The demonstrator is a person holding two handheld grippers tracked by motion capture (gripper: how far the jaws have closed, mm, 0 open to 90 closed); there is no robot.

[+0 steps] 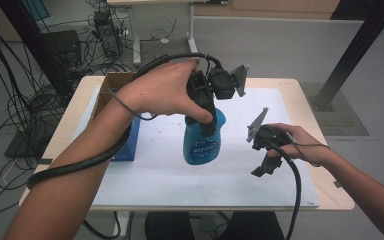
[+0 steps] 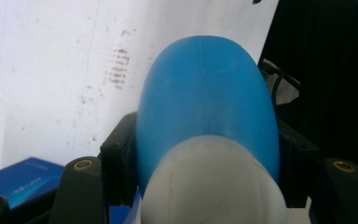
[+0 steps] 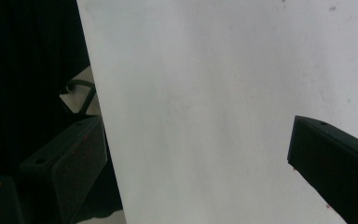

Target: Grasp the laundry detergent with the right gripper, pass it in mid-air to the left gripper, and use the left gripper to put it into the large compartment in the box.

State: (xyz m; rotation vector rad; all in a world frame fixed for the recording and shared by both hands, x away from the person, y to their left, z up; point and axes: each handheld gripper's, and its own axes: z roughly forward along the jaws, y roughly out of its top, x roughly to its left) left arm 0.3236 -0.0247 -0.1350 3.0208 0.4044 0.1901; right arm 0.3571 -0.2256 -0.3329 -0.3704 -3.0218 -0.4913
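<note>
One blue bottle sits clamped inside left claw.

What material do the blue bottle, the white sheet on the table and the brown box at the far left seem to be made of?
Blue bottle: probably plastic, smooth and slightly glossy, with a soft highlight on its rounded body.
White sheet: looks like paper, matte, flat, with small stains and a thin edge.
Brown box: likely cardboard, dull brown with thin open walls.
Table: seems pale wood or laminate, which one I cannot tell.
</note>
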